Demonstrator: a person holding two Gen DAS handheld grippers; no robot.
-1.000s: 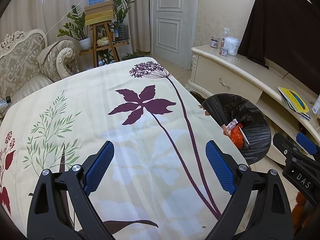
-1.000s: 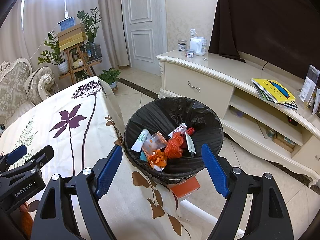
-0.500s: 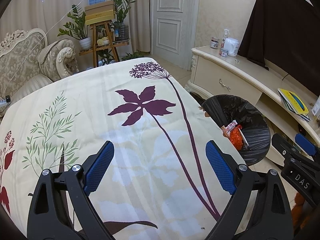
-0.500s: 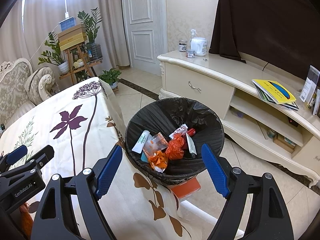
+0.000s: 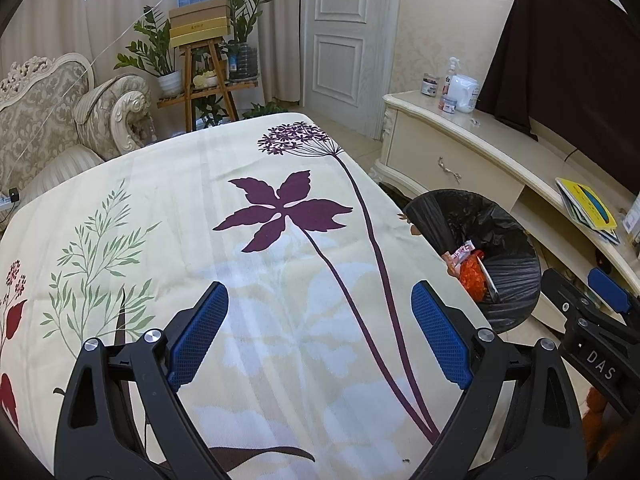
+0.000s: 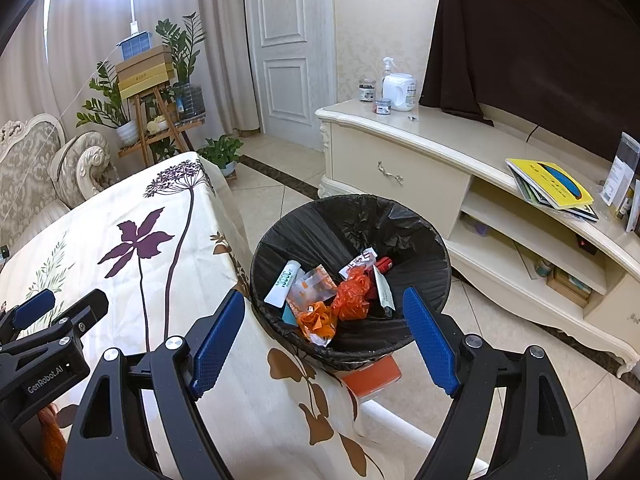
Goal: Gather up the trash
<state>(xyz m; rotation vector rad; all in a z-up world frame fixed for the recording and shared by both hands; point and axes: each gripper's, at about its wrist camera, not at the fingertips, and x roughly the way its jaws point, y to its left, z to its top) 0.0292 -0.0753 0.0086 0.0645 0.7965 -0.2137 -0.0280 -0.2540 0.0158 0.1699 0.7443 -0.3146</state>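
A round bin with a black liner (image 6: 424,236) stands on the floor by the table's right edge; it also shows in the left wrist view (image 5: 508,240). Inside lie orange crumpled wrappers (image 6: 352,296), a white tube (image 6: 283,284) and other packets. My right gripper (image 6: 324,340) is open and empty, just above the bin's near rim. My left gripper (image 5: 320,336) is open and empty over the flower-print tablecloth (image 5: 240,184), which bears no trash in view.
A cream TV cabinet (image 6: 420,148) with bottles and yellow books (image 6: 548,184) runs along the right wall. A sofa (image 5: 52,120), a plant stand with boxes (image 5: 200,52) and a white door (image 5: 340,32) stand beyond the table. An orange object (image 6: 372,376) sits under the bin.
Both grippers have hardly moved; the views shift only slightly. Both stay open and empty.
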